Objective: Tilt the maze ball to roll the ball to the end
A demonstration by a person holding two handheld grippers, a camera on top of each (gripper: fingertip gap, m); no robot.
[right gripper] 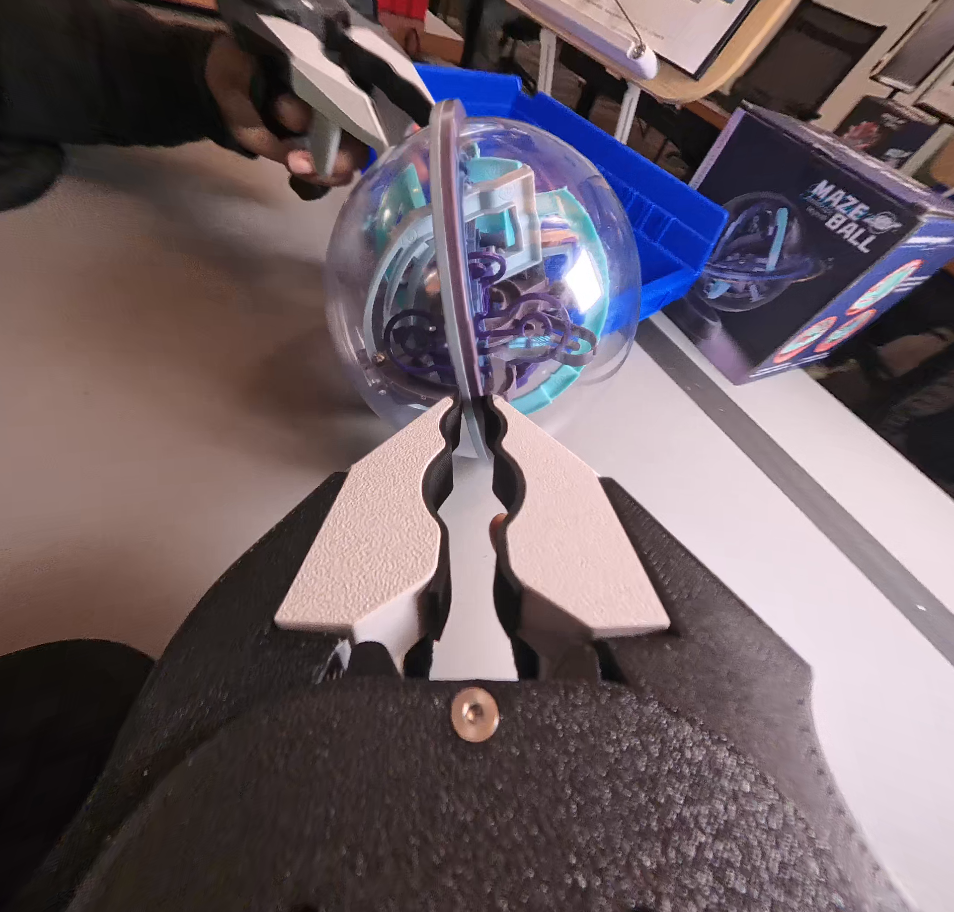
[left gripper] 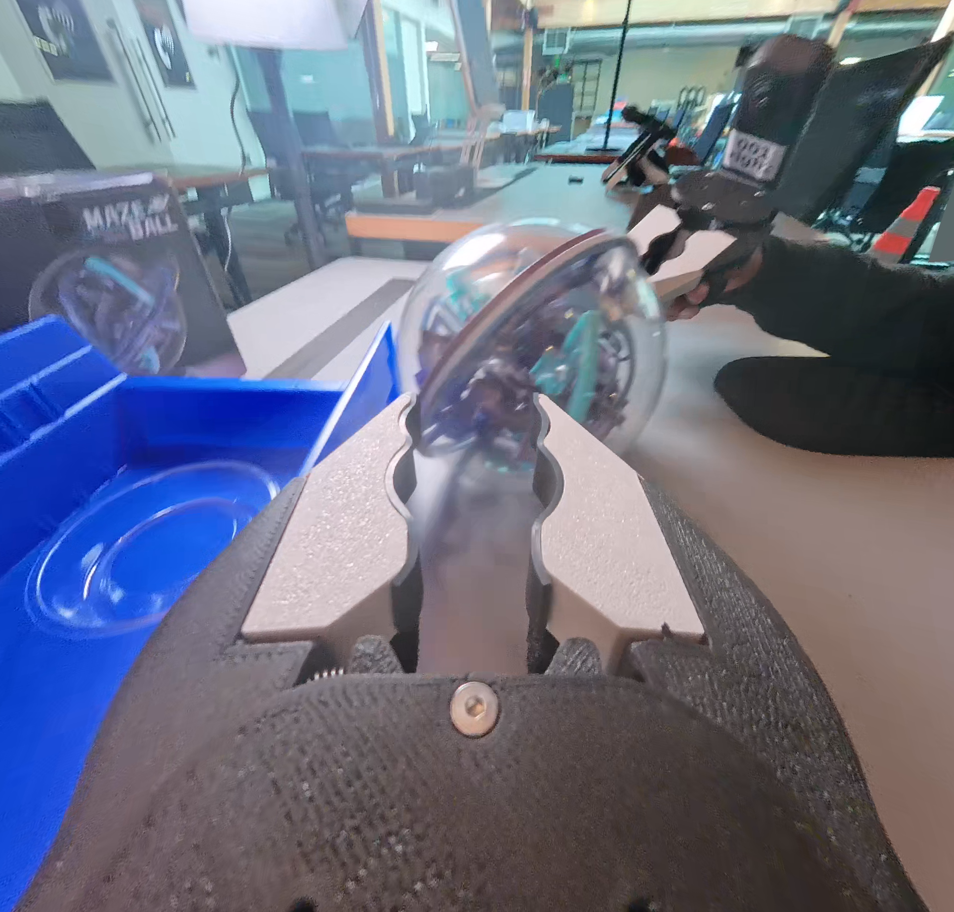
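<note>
Right wrist view: right gripper [right gripper: 471, 407] has its fingers nearly together, clamped on the thin grey rim of the maze ball [right gripper: 482, 273].
Maze ball: clear sphere with teal and purple tracks inside, held above the pale table [right gripper: 645, 500], its rim running upright between the two tools.
Left gripper [left gripper: 475, 412]: fingers apart around the near side of the ball (blur hides whether the pads press; cannot tell).
Blue bin [left gripper: 170, 423]: left of the ball, just beside it, with a clear dish [left gripper: 149, 546] inside.
Box [right gripper: 826, 278]: dark printed carton, far right on the table, beyond the bin.
</note>
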